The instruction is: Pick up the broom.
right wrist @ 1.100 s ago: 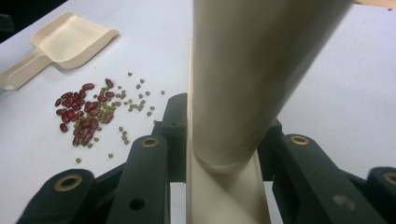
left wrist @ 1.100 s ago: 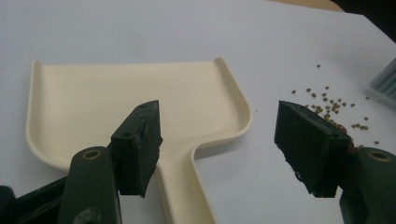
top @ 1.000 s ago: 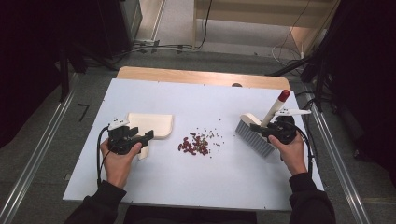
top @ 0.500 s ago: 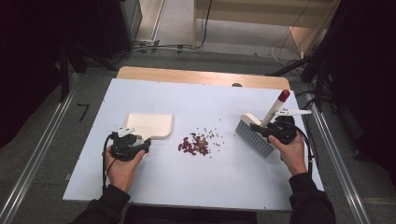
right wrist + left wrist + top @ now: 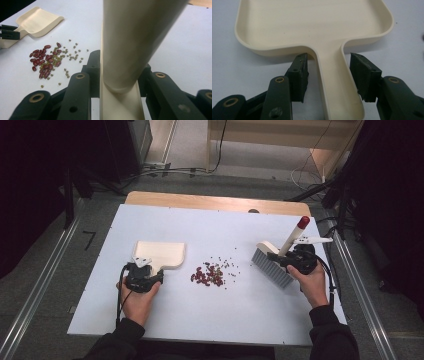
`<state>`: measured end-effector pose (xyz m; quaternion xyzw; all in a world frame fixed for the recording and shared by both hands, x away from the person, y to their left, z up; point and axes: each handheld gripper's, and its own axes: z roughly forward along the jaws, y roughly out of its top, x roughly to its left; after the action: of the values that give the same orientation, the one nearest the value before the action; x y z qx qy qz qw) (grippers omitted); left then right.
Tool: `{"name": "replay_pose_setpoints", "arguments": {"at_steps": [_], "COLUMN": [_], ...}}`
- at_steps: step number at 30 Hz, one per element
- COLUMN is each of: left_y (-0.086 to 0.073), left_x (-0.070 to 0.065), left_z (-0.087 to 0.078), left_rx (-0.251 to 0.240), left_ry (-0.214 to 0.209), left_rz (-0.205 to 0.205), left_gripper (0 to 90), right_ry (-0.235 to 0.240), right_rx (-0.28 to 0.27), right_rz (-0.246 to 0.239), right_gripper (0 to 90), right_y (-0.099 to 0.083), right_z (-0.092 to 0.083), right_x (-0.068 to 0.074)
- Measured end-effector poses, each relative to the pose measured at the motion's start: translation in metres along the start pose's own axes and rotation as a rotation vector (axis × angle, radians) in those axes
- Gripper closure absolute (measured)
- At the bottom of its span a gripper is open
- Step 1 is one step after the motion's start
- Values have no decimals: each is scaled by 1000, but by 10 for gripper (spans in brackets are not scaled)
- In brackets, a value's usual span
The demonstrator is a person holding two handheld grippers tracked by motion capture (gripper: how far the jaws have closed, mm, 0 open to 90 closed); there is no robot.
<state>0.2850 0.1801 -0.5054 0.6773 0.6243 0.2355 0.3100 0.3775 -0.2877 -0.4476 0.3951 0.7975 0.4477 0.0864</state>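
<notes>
L gripper (image 5: pixel 328 75) closing round dustpan (image 5: pixel 312 27) handle, gaps both sides; R gripper (image 5: pixel 120 75) clamps brush (image 5: pixel 272 265)

One mark can be read: a dark figure "7" (image 5: pixel 90 240) on the grey floor (image 5: pixel 45 250), just off the left edge of the white table (image 5: pixel 240 320) in the high view. Nothing on the table carries any readable text, label or brand.
</notes>
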Motion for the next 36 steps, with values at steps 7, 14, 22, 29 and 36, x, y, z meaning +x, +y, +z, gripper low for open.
{"name": "replay_pose_setpoints", "arguments": {"at_steps": [7, 14, 22, 29, 36], "left_y": [1, 1, 0, 0, 0], "left_x": [-2, -5, -4, -3, -3], "left_z": [6, 9, 9, 8, 8], "left_rx": [-12, -22, -26, -33, -34], "left_ry": [24, 56, 50, 46, 31], "left_rz": [15, 48, 46, 47, 39], "left_gripper": [532, 556, 555, 550, 502], "right_ry": [-1, -2, -3, -31, -36], "right_rx": [1, 1, 1, 0, -11], "right_rz": [1, -6, -5, -16, -9], "right_gripper": [643, 643, 643, 643, 642], "right_y": [0, 0, 1, 2, 3], "right_z": [0, 1, 1, 6, 7], "right_x": [0, 1, 2, 4, 3]}}
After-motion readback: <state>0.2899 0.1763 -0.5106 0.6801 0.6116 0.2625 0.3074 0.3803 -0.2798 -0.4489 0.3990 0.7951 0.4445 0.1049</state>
